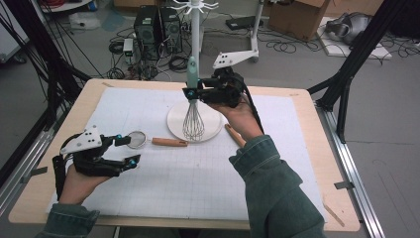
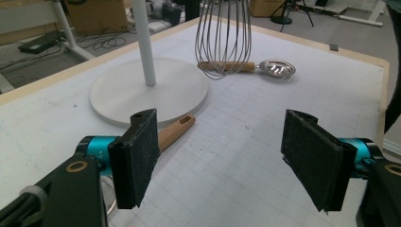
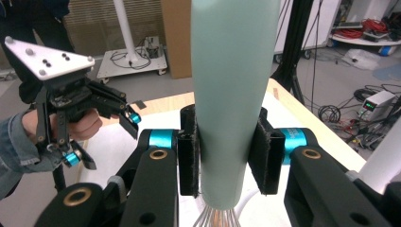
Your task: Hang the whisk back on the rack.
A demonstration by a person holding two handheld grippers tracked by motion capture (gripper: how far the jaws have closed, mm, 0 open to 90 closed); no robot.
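Left hand-held gripper gapes empty near the table edge; right hand-held gripper clamps the whisk aloft

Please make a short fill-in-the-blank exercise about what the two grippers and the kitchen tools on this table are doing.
1. The right gripper is shut on the mint-green handle of the ____.
2. The whisk hangs with its wires pointing ____.
3. The jaws of the left gripper stand ____, with nothing between them.
4. The small strainer has a ____ handle.

Missing words: whisk; down; open; wooden
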